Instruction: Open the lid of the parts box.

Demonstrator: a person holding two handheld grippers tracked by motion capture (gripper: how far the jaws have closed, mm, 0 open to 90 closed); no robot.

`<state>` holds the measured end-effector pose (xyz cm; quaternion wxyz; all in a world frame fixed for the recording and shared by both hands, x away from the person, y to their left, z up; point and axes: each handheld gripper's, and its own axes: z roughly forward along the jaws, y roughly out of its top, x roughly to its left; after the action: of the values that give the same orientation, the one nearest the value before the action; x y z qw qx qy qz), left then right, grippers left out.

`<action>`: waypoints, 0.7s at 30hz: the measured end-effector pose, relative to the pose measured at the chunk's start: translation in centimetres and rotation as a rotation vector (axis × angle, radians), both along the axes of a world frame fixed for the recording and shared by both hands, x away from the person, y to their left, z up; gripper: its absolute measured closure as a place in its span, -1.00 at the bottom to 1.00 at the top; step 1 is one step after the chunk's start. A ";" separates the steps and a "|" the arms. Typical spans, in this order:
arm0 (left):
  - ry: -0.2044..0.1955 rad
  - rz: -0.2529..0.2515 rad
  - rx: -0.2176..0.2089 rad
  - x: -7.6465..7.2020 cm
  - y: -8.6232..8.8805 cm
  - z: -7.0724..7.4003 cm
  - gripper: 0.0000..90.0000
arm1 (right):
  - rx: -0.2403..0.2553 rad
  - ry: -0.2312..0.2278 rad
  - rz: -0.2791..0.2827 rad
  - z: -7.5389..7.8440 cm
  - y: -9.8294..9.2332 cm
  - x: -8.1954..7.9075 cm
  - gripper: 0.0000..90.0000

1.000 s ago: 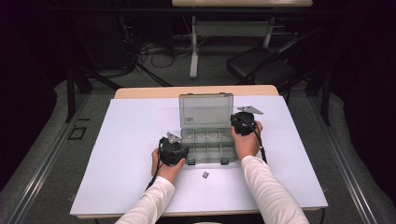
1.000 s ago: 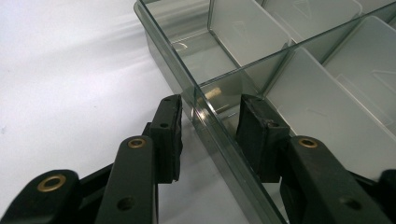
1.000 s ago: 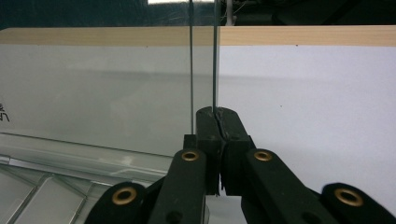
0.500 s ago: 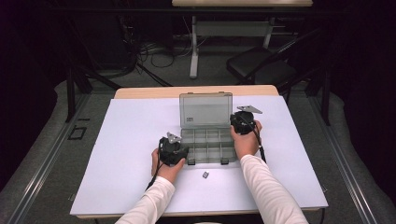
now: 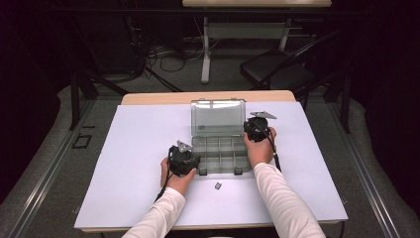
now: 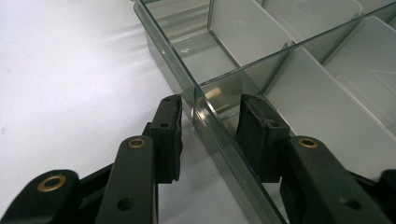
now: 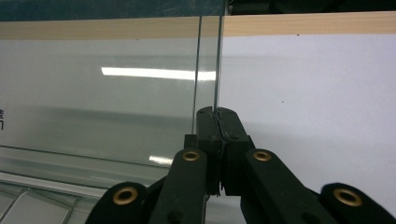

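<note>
A clear plastic compartment box (image 5: 218, 154) lies on the white sheet with its lid (image 5: 218, 116) standing upright. My left gripper (image 5: 196, 165) is at the box's front left corner. Its jaws (image 6: 210, 121) straddle the box wall (image 6: 205, 126), one pad outside and one inside, with a gap on the inner side. A small tan piece (image 6: 212, 92) lies in the corner compartment. My right gripper (image 5: 248, 129) sits at the lid's right edge, and its jaws (image 7: 217, 112) are shut on that edge of the lid (image 7: 116, 93). A small dark piece (image 5: 217, 186) lies on the sheet in front of the box.
The white sheet (image 5: 124, 163) covers most of the table, with a wooden strip (image 5: 148, 98) showing along the far edge. Beyond the table stand a dark chair (image 5: 277, 69), a table leg and cables on the floor.
</note>
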<state>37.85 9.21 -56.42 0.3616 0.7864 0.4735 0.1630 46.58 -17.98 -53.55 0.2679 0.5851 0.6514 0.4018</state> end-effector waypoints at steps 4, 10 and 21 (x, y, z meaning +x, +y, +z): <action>-0.001 0.000 -0.002 0.0 0.0 0.0 0.33 | -0.001 0.002 0.000 -0.1 0.0 0.1 0.98; -0.001 0.000 -0.003 0.0 0.0 0.0 0.33 | -0.002 0.010 0.001 -0.2 0.0 0.3 0.98; -0.001 0.000 -0.003 0.0 0.0 0.0 0.34 | 0.001 0.021 0.001 -0.4 -0.1 0.4 0.99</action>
<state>37.86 9.22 -56.44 0.3632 0.7858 0.4734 0.1625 46.99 -18.04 -53.95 0.2608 0.5889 0.6544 0.3961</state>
